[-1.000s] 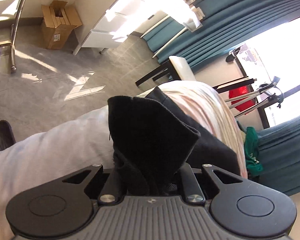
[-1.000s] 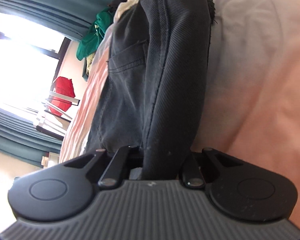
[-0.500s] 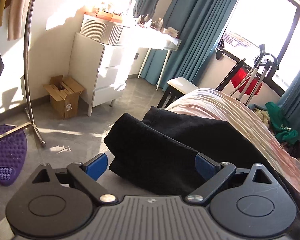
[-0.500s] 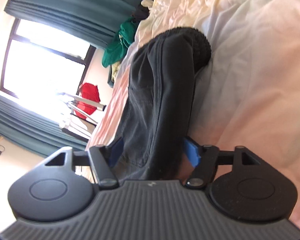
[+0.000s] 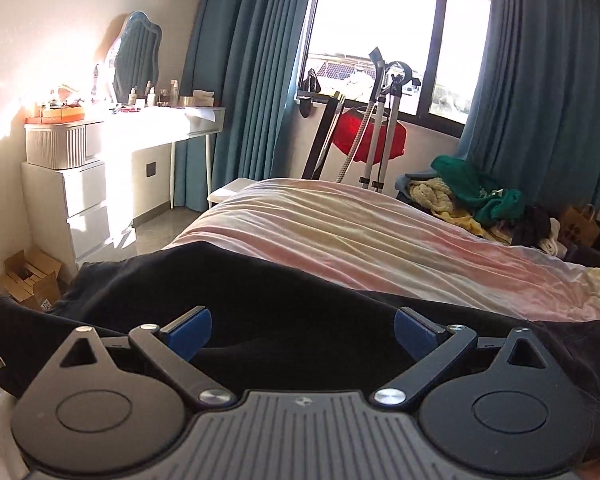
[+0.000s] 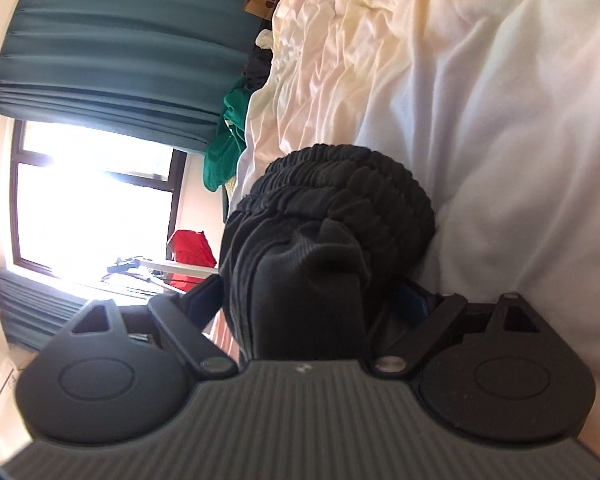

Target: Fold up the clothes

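Left gripper [image 5: 303, 332]: fingers wide apart, just opened; black pants [image 5: 284, 300] lie flat between, pads not pressing. Right gripper [image 6: 312, 300]: fingers also just opened, apart; bunched end of pants pokes up between, cannot tell if cloth touches pads. Only right view shows ribbed waistband [image 6: 340, 176] at 12 o'clock, rolled and wrinkly. Only left view shows pants spread wide across bed [image 5: 360, 236], white drawers [image 5: 76, 200] at 9 o'clock, window [image 5: 380, 32] at 12 o'clock. Green clothes pile [image 5: 480, 196] at 2 o'clock.
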